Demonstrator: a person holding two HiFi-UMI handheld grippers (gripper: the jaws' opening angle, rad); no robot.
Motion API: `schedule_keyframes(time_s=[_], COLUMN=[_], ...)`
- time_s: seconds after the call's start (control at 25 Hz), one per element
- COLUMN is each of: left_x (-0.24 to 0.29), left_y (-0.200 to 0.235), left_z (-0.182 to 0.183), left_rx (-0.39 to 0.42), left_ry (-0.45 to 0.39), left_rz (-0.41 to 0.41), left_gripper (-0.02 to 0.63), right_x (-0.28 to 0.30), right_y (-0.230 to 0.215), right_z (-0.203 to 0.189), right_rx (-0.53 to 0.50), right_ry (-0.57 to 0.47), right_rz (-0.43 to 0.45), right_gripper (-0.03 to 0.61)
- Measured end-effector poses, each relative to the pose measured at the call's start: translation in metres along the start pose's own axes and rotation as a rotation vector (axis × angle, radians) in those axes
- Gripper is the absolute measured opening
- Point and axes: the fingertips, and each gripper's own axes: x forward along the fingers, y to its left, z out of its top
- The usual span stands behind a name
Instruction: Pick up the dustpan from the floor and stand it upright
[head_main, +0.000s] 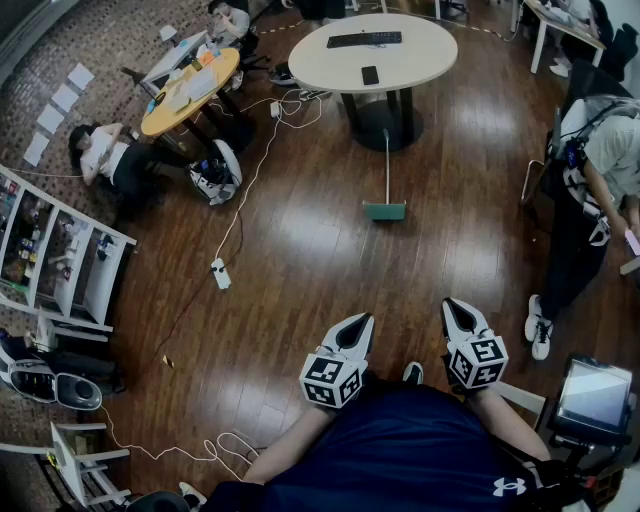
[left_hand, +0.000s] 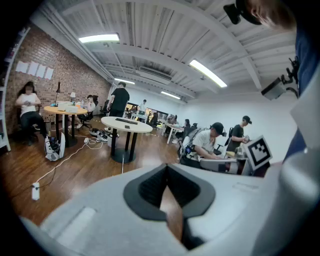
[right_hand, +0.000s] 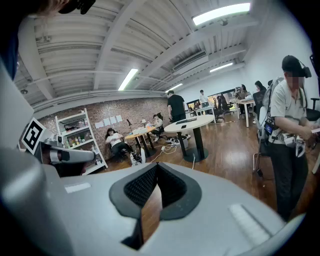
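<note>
I hold both jaws pinched together, left gripper (head_main: 357, 325) and right gripper (head_main: 459, 310) empty, because the dustpan (head_main: 385, 209) lies well ahead, just before the round table (head_main: 425, 50).

Operator wears a navy blue short-sleeved shirt (head_main: 400, 450) with a small white logo (head_main: 508, 487) near its lower right edge. The left gripper (head_main: 360, 320) has a white-grey moulded shell, black textured pad lining, a tapered tip and a black-and-white marker cube (head_main: 332, 378) at the rear. The right gripper (head_main: 457, 305) has the same build, with a second marker cube (head_main: 476, 361).
</note>
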Motion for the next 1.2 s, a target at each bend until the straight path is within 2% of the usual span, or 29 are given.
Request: schedule_keyframes(time_s=[0.16,0.4,0.52,0.8,1.04,1.2], left_x=[0.008,0.033,0.043,0.063,0.066,0.076], left_y=[0.003,0.038,0.067,0.131,0.173,0.188], left_z=[0.001,0.001,0.024,0.091,0.105,0.11], left_rx=[-0.013,-0.036,-0.037,-0.012,-0.027,-0.032], left_ry=[0.01,0.02,-0.008,-0.107,-0.111,-0.106], left_rz=[0.004,-0.017,-0.03,-0.079,-0.1,-0.094], left_gripper=[0.005,0.005,0.005,0.005,0.005,0.005], right_x=[0.007,0.041,0.066,0.136,0.17,0.182], right_y=[-0.006,-0.015,-0.01,0.021,0.043,0.04], right_z=[0.003,-0.001,0.013,0.077,0.083,0.086], right_rx=[0.004,0.01,0.001,-0.112,-0.153,-0.157], right_ry=[0.007,0.039,0.036,-0.025,-0.003,0.008], right_rz=[-0.001,-0.038,-0.061,-0.063,-0.072,-0.076], right_gripper=[0.011,0.011,0.011,0.011,0.011,0.011])
